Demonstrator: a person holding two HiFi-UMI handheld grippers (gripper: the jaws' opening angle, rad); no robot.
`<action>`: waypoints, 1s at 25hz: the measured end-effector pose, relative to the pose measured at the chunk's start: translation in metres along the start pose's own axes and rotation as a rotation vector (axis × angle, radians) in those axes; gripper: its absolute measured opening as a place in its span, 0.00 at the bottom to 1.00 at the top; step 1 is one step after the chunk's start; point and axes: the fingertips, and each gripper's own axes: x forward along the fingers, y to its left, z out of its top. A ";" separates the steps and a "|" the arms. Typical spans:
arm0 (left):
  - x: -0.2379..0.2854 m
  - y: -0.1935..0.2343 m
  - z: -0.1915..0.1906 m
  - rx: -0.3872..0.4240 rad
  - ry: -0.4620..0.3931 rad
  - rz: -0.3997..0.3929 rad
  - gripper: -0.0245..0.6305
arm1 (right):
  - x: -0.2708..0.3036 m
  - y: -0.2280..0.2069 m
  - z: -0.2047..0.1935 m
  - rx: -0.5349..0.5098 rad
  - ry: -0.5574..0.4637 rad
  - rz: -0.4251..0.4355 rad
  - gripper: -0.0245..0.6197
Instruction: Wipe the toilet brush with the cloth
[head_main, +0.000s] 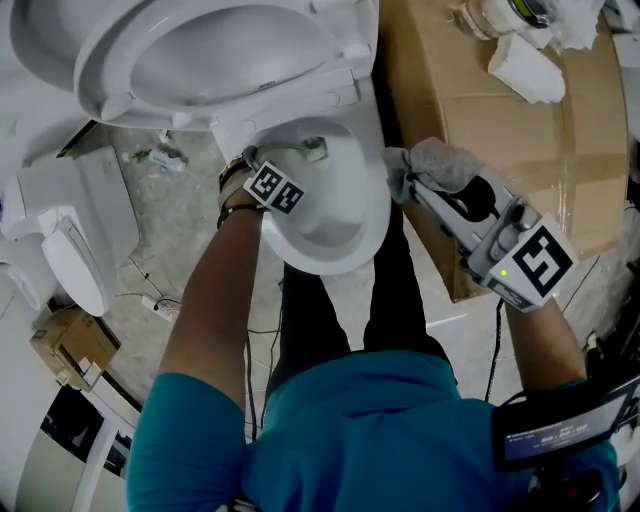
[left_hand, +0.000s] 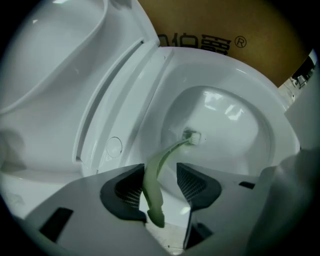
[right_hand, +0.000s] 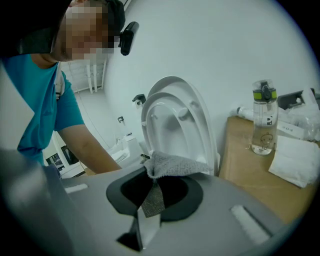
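The toilet brush (head_main: 314, 150) has a pale green handle and a small white head, and it lies in the white toilet bowl (head_main: 345, 225). My left gripper (head_main: 272, 165) hangs over the bowl's back rim and points steeply down. In the left gripper view the green handle (left_hand: 154, 176) runs up between the jaws of the left gripper (left_hand: 159, 182), close to the left pad with a gap at the right pad; the jaws are open. The brush head (left_hand: 192, 136) rests low in the bowl. My right gripper (head_main: 410, 182) is shut on a grey cloth (head_main: 442, 163) (right_hand: 172, 164), right of the bowl.
The toilet's lid and seat (head_main: 220, 50) stand raised behind the bowl. A large cardboard box (head_main: 500, 120) at the right carries a water bottle (right_hand: 263, 117) and white paper towels (head_main: 525, 70). A second white toilet seat (head_main: 70, 235) and a small carton (head_main: 65, 345) lie on the floor at the left.
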 end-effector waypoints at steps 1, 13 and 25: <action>0.001 0.000 -0.001 0.005 0.000 0.011 0.34 | 0.001 0.001 -0.001 0.000 0.002 0.002 0.10; 0.023 -0.043 -0.019 0.177 0.082 -0.027 0.16 | 0.008 0.006 -0.009 0.019 0.007 0.026 0.10; 0.024 -0.041 -0.021 0.324 0.081 0.057 0.14 | 0.006 0.007 -0.026 0.018 0.050 0.018 0.10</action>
